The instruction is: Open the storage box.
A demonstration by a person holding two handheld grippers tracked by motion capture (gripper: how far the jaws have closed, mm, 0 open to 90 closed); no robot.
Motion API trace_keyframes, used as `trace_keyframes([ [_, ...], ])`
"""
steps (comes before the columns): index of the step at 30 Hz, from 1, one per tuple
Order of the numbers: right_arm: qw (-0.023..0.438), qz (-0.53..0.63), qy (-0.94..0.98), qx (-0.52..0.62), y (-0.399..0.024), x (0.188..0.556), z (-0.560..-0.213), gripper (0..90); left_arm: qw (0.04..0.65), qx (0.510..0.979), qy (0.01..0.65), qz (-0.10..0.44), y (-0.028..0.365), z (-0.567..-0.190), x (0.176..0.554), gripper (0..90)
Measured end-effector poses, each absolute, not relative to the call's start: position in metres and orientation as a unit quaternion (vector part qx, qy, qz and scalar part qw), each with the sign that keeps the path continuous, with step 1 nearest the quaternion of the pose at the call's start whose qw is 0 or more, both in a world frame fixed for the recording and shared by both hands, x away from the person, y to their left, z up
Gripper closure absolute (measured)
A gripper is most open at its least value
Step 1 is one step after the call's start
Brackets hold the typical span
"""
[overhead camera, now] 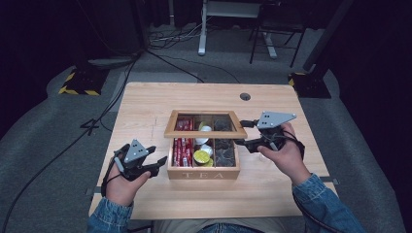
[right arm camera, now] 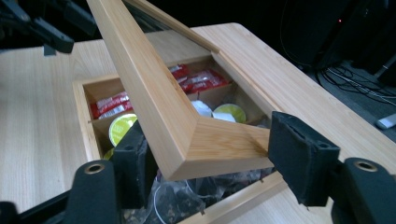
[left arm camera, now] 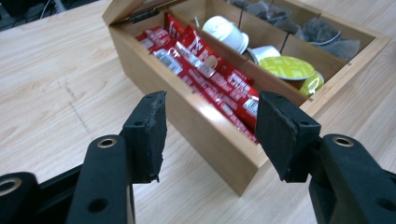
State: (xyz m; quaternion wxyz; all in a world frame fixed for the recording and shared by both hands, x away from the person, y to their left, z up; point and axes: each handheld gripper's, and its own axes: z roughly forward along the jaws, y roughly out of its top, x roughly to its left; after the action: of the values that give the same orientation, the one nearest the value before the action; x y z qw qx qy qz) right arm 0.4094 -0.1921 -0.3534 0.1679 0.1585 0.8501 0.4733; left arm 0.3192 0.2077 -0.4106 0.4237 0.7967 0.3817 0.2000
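Dark studio floor, grey carpet, cables trailing behind; a pale wooden worktop [overhead camera: 145, 104] sits in the middle of it. A wooden tea box [overhead camera: 203, 173] marked TEA stands near the front edge of the worktop, roughly centred between its left and right edges.

Lid [overhead camera: 205, 131]: a glazed wooden frame, hinged at the box's far side, tilted up partway. Right hand-held gripper [overhead camera: 243, 142] is at the lid's right front corner. In the right gripper view that lid corner [right arm camera: 205, 144] lies between the jaws; the right pad appears to touch the frame's edge, while the left pad's contact is hidden behind the wood. Judgement: the lid is being carried by this corner, so the grip sits at the point furthest from the hinge, where lifting takes least effort.

Left hand-held gripper [overhead camera: 158, 165] rests just beside the box's left front corner, jaws spread and holding nothing. In the left gripper view the box corner [left arm camera: 243, 175] stands just ahead of the gap between the pads. Probably placed there to steady the box against sliding while the lid swings.

Contents, seen from the left gripper view: red sachets [left arm camera: 210, 77] in the near compartment, white and yellow-lidded capsules [left arm camera: 285, 67] in the middle, dark mesh tea bags [left arm camera: 322, 32] at the far end.
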Motion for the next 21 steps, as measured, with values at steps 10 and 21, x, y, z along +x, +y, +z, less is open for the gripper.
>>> trace_keyframes([
  [10,0.161,0.496,0.839,0.158,-0.190,0.423,-0.339,41.9,0.408,0.794,0.405,0.199,0.217,-0.426,0.322,43.2],
  [21,0.182,0.495,0.836,0.150,-0.187,0.442,-0.314,49.3,0.388,0.800,0.415,0.193,0.239,-0.451,0.339,40.9],
])
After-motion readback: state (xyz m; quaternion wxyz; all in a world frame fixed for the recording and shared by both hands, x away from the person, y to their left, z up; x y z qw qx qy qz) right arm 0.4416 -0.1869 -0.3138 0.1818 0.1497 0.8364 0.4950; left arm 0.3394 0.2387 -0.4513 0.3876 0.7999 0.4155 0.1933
